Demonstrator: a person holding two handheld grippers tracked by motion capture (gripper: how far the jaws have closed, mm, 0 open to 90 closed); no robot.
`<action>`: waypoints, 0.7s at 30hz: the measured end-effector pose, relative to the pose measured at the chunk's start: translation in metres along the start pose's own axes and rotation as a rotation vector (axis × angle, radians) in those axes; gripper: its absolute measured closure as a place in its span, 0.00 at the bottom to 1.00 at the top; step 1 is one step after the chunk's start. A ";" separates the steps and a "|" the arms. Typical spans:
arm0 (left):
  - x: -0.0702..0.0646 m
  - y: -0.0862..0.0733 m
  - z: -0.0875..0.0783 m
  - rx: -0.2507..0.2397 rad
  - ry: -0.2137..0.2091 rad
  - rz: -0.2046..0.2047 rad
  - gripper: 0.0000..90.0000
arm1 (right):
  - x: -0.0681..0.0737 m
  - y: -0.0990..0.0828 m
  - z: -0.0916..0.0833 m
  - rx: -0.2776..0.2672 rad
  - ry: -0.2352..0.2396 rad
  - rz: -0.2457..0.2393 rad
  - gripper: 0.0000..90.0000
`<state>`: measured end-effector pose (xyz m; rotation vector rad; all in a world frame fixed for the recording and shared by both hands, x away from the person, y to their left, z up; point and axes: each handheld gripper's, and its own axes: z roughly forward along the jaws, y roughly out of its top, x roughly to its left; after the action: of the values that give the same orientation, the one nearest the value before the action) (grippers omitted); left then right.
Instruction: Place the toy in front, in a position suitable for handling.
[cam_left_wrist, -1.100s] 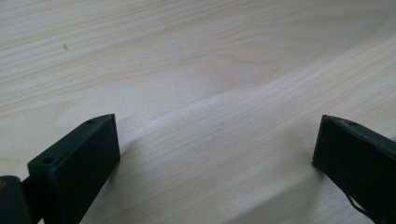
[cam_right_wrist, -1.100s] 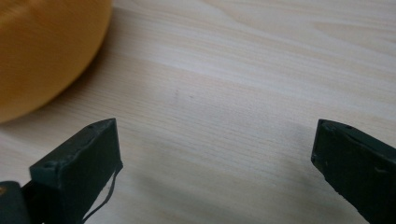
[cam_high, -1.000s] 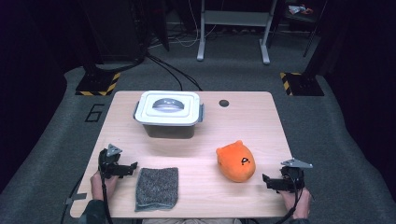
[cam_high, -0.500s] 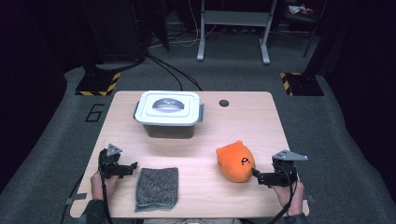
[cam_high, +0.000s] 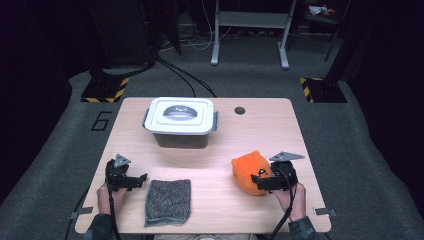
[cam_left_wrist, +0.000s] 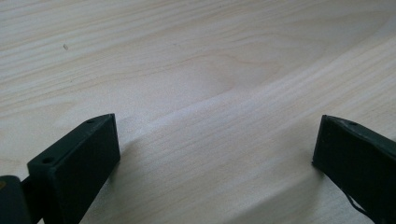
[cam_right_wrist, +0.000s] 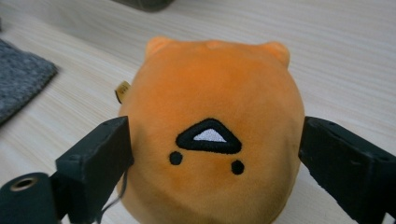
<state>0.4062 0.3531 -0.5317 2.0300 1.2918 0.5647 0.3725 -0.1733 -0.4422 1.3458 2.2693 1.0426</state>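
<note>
An orange plush toy (cam_high: 248, 167) with a stitched black mouth and two dot eyes lies on the pale wooden table (cam_high: 260, 130), at the front right. My right gripper (cam_high: 256, 183) has come in from its right. In the right gripper view the toy (cam_right_wrist: 210, 93) sits between the two black jaws, whose pads meet its sides without denting it. These jaws have just been closing. At the front left my left gripper (cam_high: 143, 178) rests on the table, its jaws wide apart over bare wood (cam_left_wrist: 217, 93).
A folded grey cloth (cam_high: 168, 200) lies just right of the left gripper. A white lidded box (cam_high: 181, 117) stands at the back centre, and a small dark hole (cam_high: 239, 110) is in the tabletop to its right.
My right gripper has moved left along the table from its right edge and now straddles the plush toy. The left gripper has stayed where it was.
</note>
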 end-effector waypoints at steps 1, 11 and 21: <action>0.000 0.000 0.000 0.000 0.000 0.000 0.00 | 0.000 0.000 0.004 0.013 -0.010 -0.002 0.11; 0.000 0.000 0.000 0.000 0.001 0.000 0.00 | -0.002 -0.007 0.018 0.085 -0.003 0.030 0.34; 0.000 0.000 0.000 -0.001 0.001 0.000 0.00 | -0.003 -0.011 0.015 0.035 0.022 0.011 0.61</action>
<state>0.4063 0.3531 -0.5318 2.0295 1.2921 0.5659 0.3758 -0.1731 -0.4608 1.3687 2.3095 1.0305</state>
